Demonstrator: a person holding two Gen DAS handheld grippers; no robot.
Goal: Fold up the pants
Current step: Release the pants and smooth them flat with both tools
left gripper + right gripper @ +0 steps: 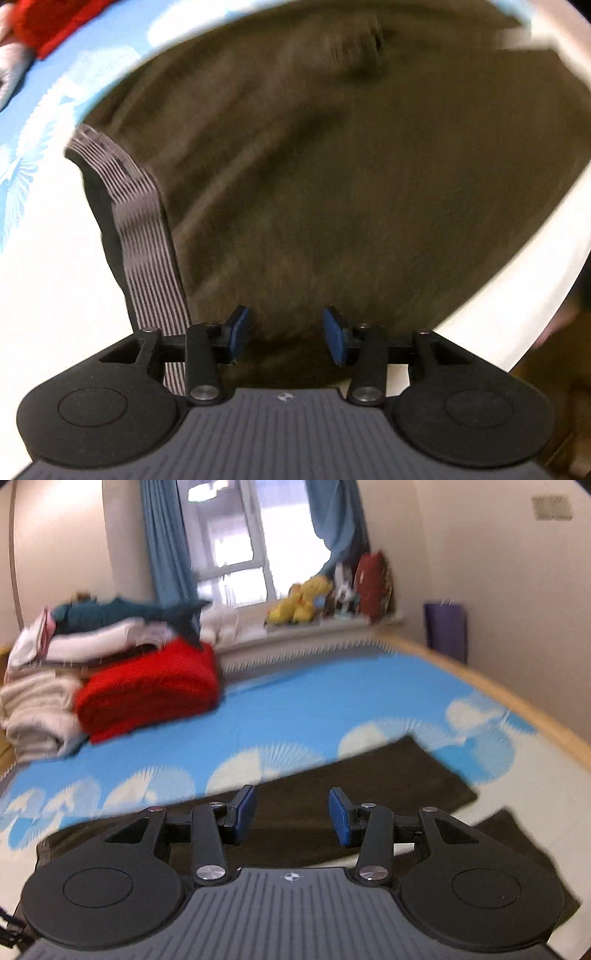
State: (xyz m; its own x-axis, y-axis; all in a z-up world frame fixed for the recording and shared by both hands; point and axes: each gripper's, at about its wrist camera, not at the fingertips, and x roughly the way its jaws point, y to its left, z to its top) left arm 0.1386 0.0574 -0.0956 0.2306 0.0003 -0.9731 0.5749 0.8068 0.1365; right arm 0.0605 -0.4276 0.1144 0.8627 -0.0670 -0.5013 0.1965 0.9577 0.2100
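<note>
Dark brown pants [332, 166] lie spread on the bed and fill most of the left wrist view, which is blurred. Their grey striped waistband [147, 229] runs down the left side. My left gripper [284, 334] points steeply down over the cloth near the waistband, open, with nothing pressed between its blue pads. In the right wrist view the pants [406, 775] lie flat below, one part reaching right and another [517, 849] at the lower right. My right gripper [291, 818] hangs above them, looking across the bed, open and holding nothing.
The bed has a blue and white sheet [295, 701] and a wooden edge [498, 694] at the right. A folded red blanket [147, 686] and a pile of pale laundry [40, 709] sit at the far left. Plush toys [303, 598] line the windowsill.
</note>
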